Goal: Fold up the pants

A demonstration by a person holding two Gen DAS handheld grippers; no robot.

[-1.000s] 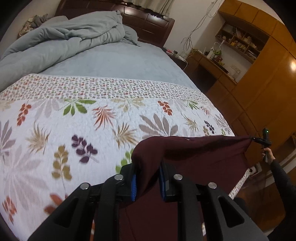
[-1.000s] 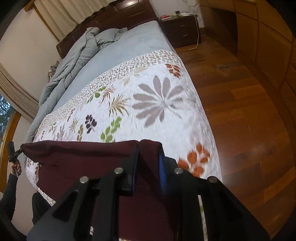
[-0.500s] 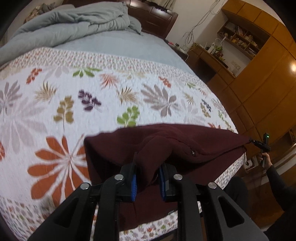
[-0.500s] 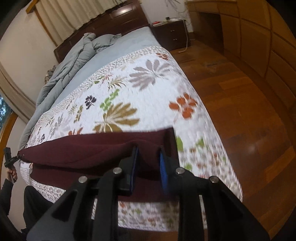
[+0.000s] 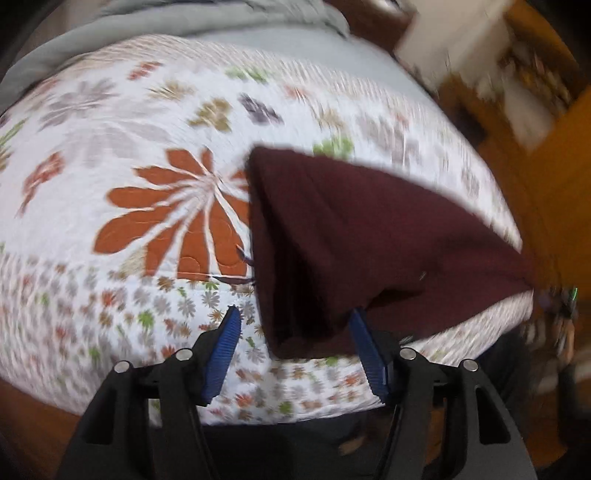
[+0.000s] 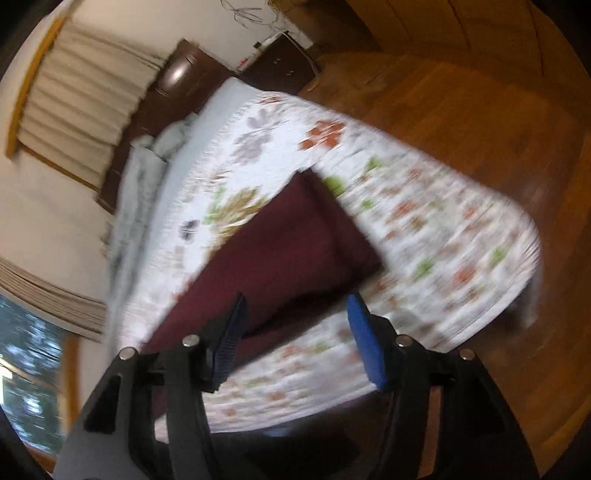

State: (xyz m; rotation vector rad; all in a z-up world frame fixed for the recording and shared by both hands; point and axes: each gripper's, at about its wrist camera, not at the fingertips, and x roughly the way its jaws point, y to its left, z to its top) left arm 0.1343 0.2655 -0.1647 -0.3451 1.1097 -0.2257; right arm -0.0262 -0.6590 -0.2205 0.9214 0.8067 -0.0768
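Note:
The dark maroon pants lie folded lengthwise on the floral quilt along the near edge of the bed. My left gripper is open and empty, its blue pads either side of the pants' near left corner. In the right wrist view the pants lie across the quilt near the bed's corner. My right gripper is open and empty just above their near edge. Both views are motion-blurred.
A grey duvet is bunched at the head of the bed, with the dark headboard behind it. Wooden floor lies to the right of the bed, a nightstand beside it, wooden cabinets on the right.
Both grippers have opened and let go of the pants, which now lie on the quilt. Both grippers have pulled back toward the bed's near edge.

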